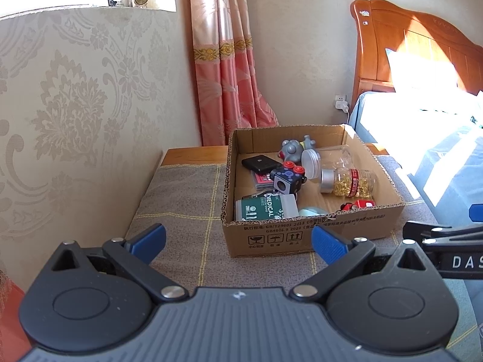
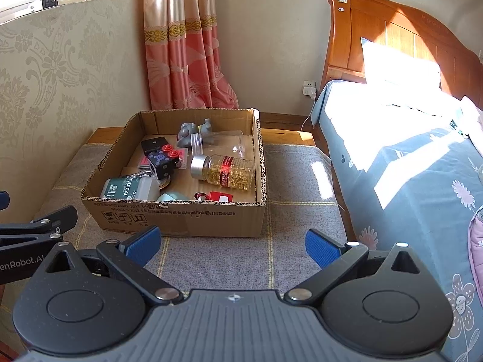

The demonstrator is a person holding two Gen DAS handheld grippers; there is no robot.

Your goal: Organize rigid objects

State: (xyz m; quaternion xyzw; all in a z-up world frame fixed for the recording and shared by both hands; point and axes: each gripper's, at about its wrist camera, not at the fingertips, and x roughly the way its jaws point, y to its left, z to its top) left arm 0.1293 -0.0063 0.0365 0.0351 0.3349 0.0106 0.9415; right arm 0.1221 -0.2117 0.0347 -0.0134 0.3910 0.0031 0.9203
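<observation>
An open cardboard box (image 1: 305, 235) (image 2: 181, 220) stands on a grey checked cloth. Inside lie a bottle of yellow capsules (image 1: 350, 182) (image 2: 225, 170), a clear jar with a white lid (image 1: 327, 158) (image 2: 217, 143), a green "MEDICAL" container (image 1: 265, 208) (image 2: 129, 188), a black cube with red buttons (image 1: 288, 178) (image 2: 164, 161), a black case (image 1: 259, 163) (image 2: 154, 144), a grey toy figure (image 1: 294, 147) (image 2: 193, 132) and a small red item (image 1: 360, 204) (image 2: 219, 196). My left gripper (image 1: 238, 242) is open in front of the box. My right gripper (image 2: 232, 246) is open too, near the box's front wall. Both are empty.
A patterned wall (image 1: 60, 120) rises on the left and a pink curtain (image 1: 229, 69) hangs behind the box. A bed (image 2: 407, 157) with a wooden headboard (image 2: 377, 33) lies close on the right. The cloth (image 2: 299, 181) shows bare between box and bed.
</observation>
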